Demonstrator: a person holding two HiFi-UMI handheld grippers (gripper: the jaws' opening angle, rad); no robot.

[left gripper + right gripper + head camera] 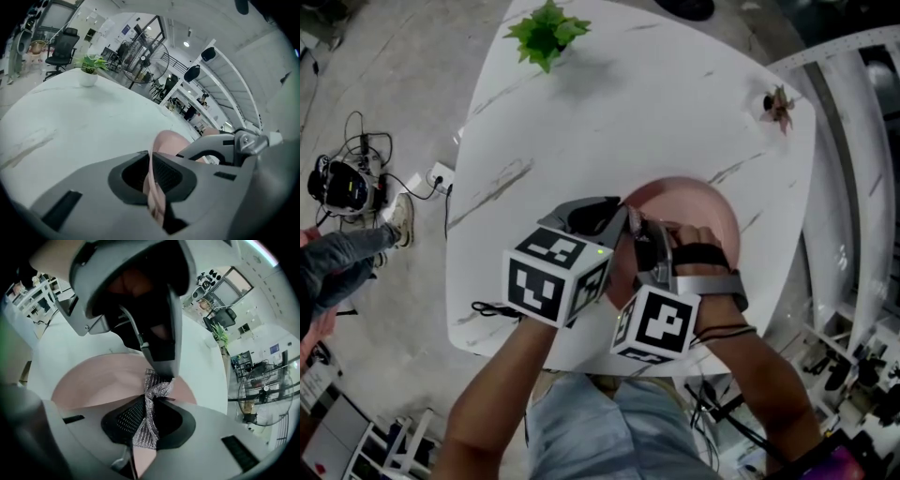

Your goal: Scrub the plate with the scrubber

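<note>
The plate [93,376], pink and shallow, lies straight ahead of and below the right gripper [147,425]. Its rim edge [154,192] runs up between the jaws of the left gripper [152,180], which are pressed together on it and seem to hold it tilted off the table [675,103]. The right gripper's jaws are pinched on the scrubber [149,413], a crumpled strip of silver mesh. Its free end reaches forward over the plate's face, just beside the tip of the left gripper opposite. Whether the mesh touches the plate I cannot tell.

From the head view the two grippers sit close together over the plate's near side, left gripper [602,220] to one side of the right gripper [652,246].

As for progress, both holds look settled, so the scrubbing stage seems in hand. The plate shows no foam, water or dirt, though, so how much has been scrubbed can't be judged (most of its face may remain).

Counted: one plate, one scrubber, two grippers, one table. Well beyond the grippers at the table's far edge stand one green potted plant [546,30] and one small dried sprig [779,105].
</note>
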